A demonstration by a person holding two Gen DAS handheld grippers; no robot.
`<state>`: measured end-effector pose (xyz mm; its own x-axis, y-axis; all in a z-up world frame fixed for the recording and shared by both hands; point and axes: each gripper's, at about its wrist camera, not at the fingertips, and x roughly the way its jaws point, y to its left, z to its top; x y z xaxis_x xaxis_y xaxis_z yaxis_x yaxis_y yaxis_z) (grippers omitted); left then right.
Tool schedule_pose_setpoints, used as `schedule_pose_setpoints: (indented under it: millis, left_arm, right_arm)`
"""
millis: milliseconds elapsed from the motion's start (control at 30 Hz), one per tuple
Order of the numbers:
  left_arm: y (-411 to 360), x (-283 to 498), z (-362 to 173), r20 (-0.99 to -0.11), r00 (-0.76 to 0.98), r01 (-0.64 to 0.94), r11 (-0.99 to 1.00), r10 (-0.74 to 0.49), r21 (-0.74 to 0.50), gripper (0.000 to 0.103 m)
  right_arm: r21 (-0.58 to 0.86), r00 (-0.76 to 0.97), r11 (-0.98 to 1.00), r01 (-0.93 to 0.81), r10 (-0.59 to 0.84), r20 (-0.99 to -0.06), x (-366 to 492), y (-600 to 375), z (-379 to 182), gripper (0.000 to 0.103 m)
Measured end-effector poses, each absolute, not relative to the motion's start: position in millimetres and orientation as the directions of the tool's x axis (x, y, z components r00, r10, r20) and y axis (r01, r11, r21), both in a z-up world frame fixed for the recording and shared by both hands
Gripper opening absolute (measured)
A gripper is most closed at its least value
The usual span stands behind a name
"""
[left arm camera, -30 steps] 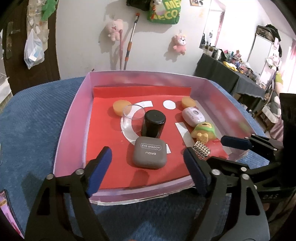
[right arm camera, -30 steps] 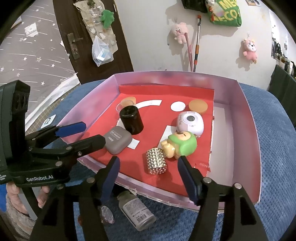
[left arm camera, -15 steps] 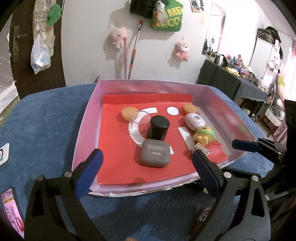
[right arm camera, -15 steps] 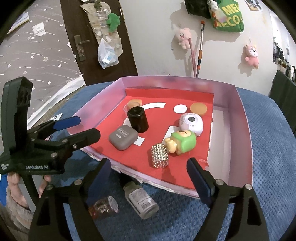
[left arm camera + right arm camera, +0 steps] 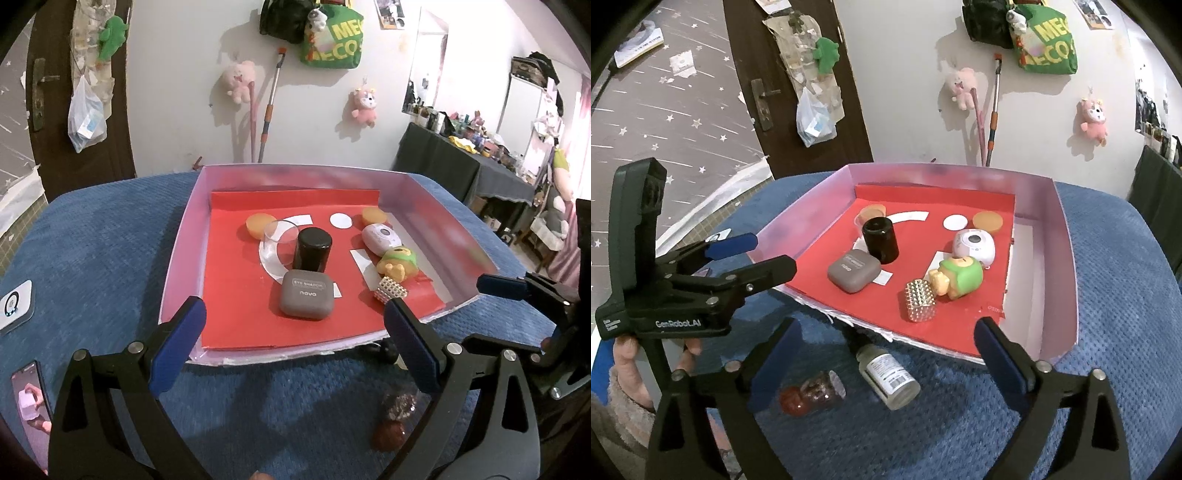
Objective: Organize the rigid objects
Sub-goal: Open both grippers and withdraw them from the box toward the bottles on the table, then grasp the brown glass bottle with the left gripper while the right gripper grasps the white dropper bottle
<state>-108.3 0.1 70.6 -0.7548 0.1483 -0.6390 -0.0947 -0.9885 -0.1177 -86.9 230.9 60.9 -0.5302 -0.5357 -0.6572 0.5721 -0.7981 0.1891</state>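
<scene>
A shallow pink tray (image 5: pixel 184 251) with a red liner sits on a blue textured table (image 5: pixel 92 258). On the liner, a grey case (image 5: pixel 306 299) printed "EYE SHADOW" lies toward the near edge, with a black jar (image 5: pixel 313 253) standing upright just beyond it at 12 o'clock. A clear cup (image 5: pixel 279 242) stands touching the jar's 9 o'clock side, and an orange disc (image 5: pixel 258 226) lies beside the cup farther back. At 3 o'clock from the jar lies a white oval gadget (image 5: pixel 380 239); a green-and-yellow toy (image 5: pixel 399 263) lies on its side just in front of it, and a studded silver cylinder (image 5: pixel 392 290) rests beside the toy, nearer the tray's front edge. A second orange disc (image 5: pixel 373 216) lies toward the back right of the liner.

Outside the tray, on the table at 6 o'clock from its front wall, a white-labelled bottle (image 5: pixel 888 374) lies on its side, and a small jar with a red cap (image 5: pixel 812 393) lies just to its 9 o'clock.

The left tool (image 5: pixel 291 347) hangs over the table in front of the tray, released, its blue pads wide apart with nothing between them. The right tool (image 5: pixel 888 354) is opening its jaws; the bottle lies below the gap, and neither pad touches it. A hand (image 5: pixel 628 363) in a fuzzy sleeve grips the left tool's handle.
</scene>
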Motion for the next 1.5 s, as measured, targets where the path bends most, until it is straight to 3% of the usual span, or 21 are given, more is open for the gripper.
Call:
schedule_pose_setpoints:
  millis: [567, 900, 1133, 1267, 1500]
  left_arm:
    - [27.8, -75.5, 61.0, -0.674, -0.723, -0.171, -0.985, 0.151, -0.037, 0.098]
    - [39.0, -61.1, 44.9, -0.703, -0.677, -0.221, -0.971, 0.219, -0.089, 0.098]
    - [49.4, -53.6, 34.1, -0.712, -0.655, -0.262, -0.960, 0.253, -0.100, 0.097]
    - [55.3, -53.5, 29.0, -0.719, -0.636, -0.294, -0.949, 0.282, -0.112, 0.085]
    - [58.3, -58.5, 19.2, -0.730, -0.611, -0.309, -0.941, 0.306, -0.137, 0.070]
  right_arm:
    - [0.201, -0.532, -0.792, 0.577, -0.551, -0.643, -61.3, 246.7, 63.3, 0.098]
    - [0.199, -0.528, -0.804, 0.560, -0.531, -0.663, -58.3, 253.0, 54.7, 0.098]
    - [0.184, -0.503, -0.803, 0.567, -0.514, -0.694, -67.5, 250.3, 40.7, 0.075]
    - [0.164, -0.474, -0.785, 0.597, -0.511, -0.717, -72.3, 242.6, 29.9, 0.061]
    - [0.164, -0.441, -0.764, 0.624, -0.518, -0.733, -79.9, 234.3, 21.3, 0.053]
